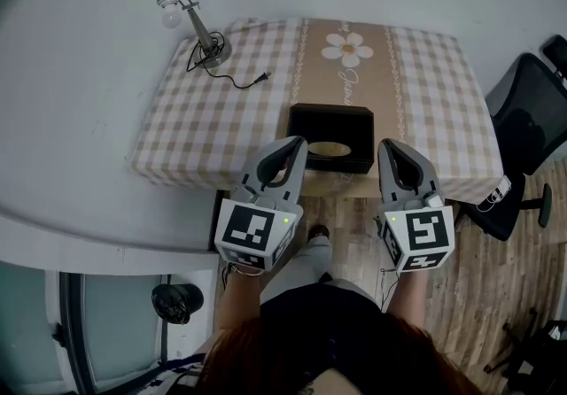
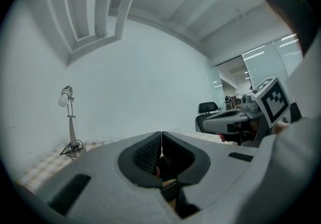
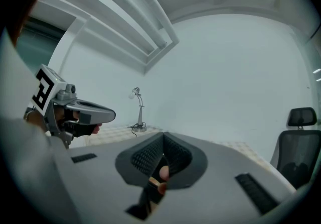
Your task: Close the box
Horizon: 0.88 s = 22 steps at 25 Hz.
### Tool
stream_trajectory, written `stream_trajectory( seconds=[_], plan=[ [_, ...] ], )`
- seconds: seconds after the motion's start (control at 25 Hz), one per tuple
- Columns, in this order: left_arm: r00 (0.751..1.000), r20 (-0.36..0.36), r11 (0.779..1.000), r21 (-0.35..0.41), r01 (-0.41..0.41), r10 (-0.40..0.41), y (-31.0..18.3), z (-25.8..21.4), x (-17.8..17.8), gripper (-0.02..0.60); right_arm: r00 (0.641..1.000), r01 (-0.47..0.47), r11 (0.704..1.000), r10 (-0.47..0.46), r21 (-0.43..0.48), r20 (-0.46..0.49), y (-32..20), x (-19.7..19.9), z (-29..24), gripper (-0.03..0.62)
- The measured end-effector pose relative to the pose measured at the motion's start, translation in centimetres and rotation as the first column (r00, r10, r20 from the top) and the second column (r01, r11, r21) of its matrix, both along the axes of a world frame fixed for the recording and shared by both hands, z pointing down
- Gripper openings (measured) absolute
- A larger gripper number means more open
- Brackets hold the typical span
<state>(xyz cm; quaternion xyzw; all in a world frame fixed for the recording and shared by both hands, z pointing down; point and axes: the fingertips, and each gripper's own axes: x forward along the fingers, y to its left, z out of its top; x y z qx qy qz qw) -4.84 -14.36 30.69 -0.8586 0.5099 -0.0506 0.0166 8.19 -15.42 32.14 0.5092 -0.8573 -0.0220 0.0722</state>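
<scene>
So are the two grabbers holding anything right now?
No, nothing is held. The left gripper and the right gripper both have their jaws shut with nothing between them, close to the black box.

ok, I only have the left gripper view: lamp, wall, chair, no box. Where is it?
Observer: Head view has the black box at the near edge of the table, with the left tool and the right tool by its two near corners.
Operator: Shut yet?
Observer: No, its top is open; a tan thing shows inside.
Operator: Right tool's jaws?
Observer: Together, with nothing between them in the right gripper view.
</scene>
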Motion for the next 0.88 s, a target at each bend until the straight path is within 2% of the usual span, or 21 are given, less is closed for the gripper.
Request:
stream_trajectory(
  seconds=[0.48, 0.88],
  plan=[
    [1.000, -0.003, 0.999, -0.026, 0.023, -0.023, -4.0, 0.7, -1.3, 0.028, 1.000, 0.014, 1.000, -0.014, -0.002, 0.008, -4.1, 0.2, 0.3, 0.017],
    [1.000, 0.012, 0.999, -0.033, 0.022, -0.022, -7.4, 1.5, -2.5, 0.028, 0.999, 0.023, 1.000, -0.023, -0.007, -0.045, -7.3, 0.0, 0.7, 0.017]
  ],
)
